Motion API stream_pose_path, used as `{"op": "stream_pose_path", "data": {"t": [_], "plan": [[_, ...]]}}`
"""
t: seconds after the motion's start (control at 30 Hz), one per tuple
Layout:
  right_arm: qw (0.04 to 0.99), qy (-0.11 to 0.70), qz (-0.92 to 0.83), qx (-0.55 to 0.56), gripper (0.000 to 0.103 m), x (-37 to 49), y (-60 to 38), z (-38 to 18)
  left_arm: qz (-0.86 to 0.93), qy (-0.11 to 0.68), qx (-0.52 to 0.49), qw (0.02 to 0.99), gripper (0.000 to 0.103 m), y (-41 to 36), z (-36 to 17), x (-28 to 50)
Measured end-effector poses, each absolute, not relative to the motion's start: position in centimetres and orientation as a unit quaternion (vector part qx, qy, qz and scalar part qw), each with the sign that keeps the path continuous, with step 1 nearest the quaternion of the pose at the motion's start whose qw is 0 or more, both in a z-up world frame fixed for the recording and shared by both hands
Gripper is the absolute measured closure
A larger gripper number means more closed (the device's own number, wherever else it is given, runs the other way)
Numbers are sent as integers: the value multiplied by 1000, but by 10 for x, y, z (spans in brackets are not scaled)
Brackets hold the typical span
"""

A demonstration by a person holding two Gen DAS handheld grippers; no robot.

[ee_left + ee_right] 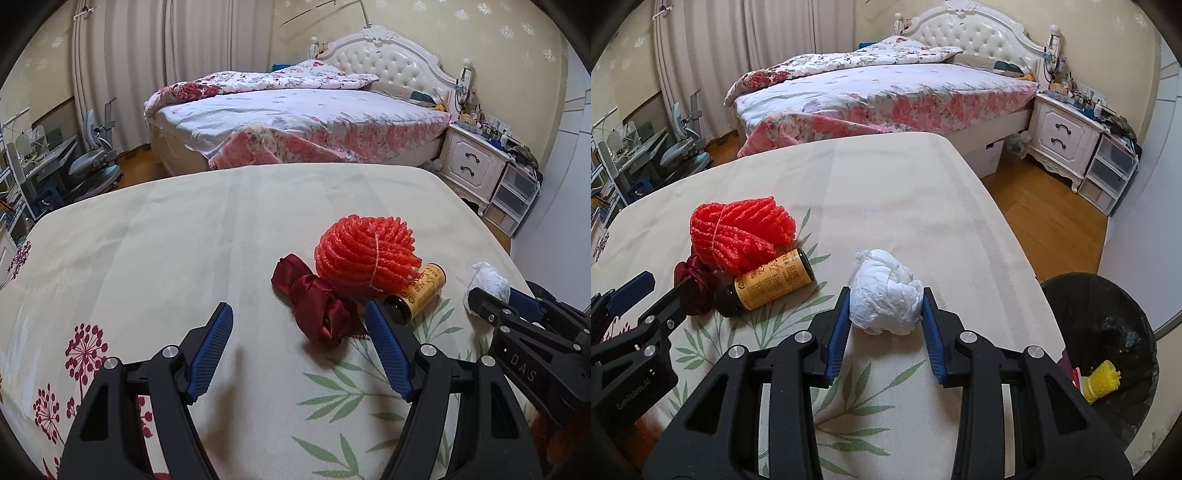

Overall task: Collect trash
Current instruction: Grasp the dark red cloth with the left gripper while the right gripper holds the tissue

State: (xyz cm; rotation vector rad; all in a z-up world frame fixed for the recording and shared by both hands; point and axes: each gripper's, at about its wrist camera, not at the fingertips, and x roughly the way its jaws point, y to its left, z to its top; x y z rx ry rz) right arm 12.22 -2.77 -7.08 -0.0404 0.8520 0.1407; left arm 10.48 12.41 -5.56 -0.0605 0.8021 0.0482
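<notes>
Right gripper (886, 308) angled steeply down over the cloth-covered table (886, 184), its 2 blue pads pressed against both sides of a crumpled white paper wad (884, 295), which sits on the cloth near the table's 3 o'clock edge. Wad roughly round, no clear long axis. Left gripper (299, 321) also tilted down, jaws spread wide with nothing between them, tips just short of a dark red fabric bundle (314, 299). Beyond it at 12 o'clock: red foam netting (365, 251). Brown bottle with yellow label (417, 293) lies on its side touching the netting, cap end toward the camera at 7 o'clock. Black bin (1108, 350) at 4 o'clock of the wad, off the table, holds yellow netting (1102, 380).
</notes>
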Motion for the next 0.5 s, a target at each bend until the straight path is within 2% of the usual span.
{"op": "stream_pose_path", "data": {"t": [0.13,0.2,0.27,0.4,0.47,0.5], "plan": [[908,413,68,-21,67,123,-28,-71,26,405,-38,913,31,127,-59,111],[908,414,69,-21,67,123,-27,-71,23,410,-45,911,36,129,-60,111],[907,414,70,-20,67,123,-27,-72,16,416,-48,908,48,130,-62,110],[907,415,70,-20,67,123,-26,-73,3,418,-41,907,64,125,-62,109],[907,415,69,-21,67,123,-26,-73,-13,417,-40,908,77,123,-62,107],[907,414,69,-21,67,123,-26,-73,-15,417,-38,908,78,123,-62,107]]}}
